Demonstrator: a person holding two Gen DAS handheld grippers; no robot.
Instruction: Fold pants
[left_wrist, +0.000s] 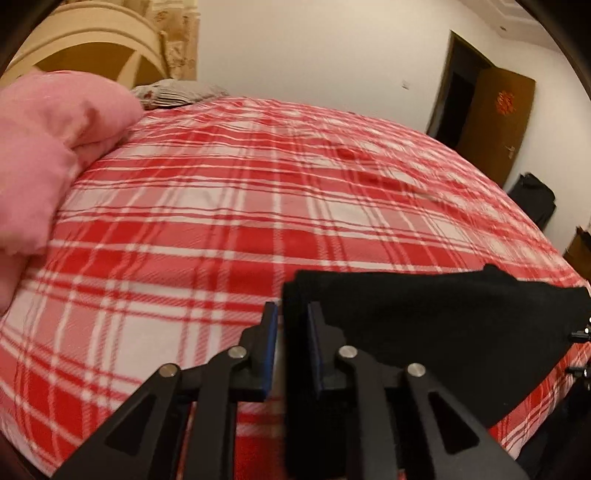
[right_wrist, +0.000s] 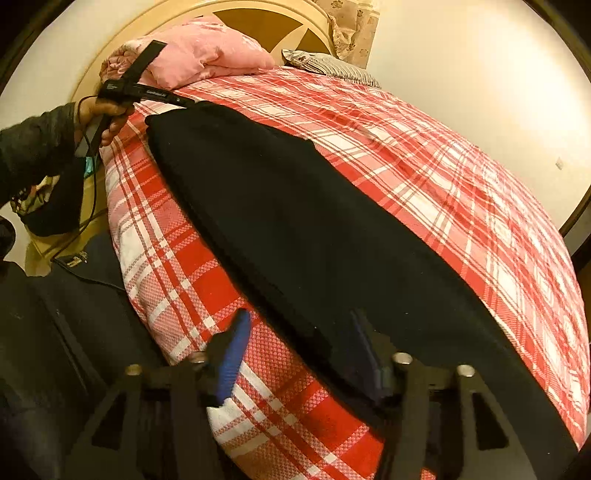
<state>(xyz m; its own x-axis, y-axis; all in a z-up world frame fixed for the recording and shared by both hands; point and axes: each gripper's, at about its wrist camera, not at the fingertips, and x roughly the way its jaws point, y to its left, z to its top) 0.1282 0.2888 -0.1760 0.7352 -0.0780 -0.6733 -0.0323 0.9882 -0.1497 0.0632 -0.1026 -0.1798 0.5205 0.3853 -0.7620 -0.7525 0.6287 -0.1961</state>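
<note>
Black pants (right_wrist: 295, 221) lie stretched along the near edge of the bed. In the left wrist view one end of the pants (left_wrist: 424, 325) stands bunched between the blue pads of my left gripper (left_wrist: 293, 308). The cloth leans on the right pad and a thin gap shows at the left pad. From the right wrist view, a hand (right_wrist: 99, 114) holds the left gripper (right_wrist: 177, 100) at the far end of the pants. My right gripper (right_wrist: 300, 321) stands wide open at the near end. The pants' edge lies between its fingers, apart from the left pad.
A red and white plaid cover (left_wrist: 221, 203) spreads over the bed. A pink quilt (right_wrist: 207, 51) and a striped pillow (right_wrist: 328, 64) lie by the curved headboard (right_wrist: 258, 18). A brown door (left_wrist: 495, 122) and a dark bag (left_wrist: 532, 199) stand past the far side.
</note>
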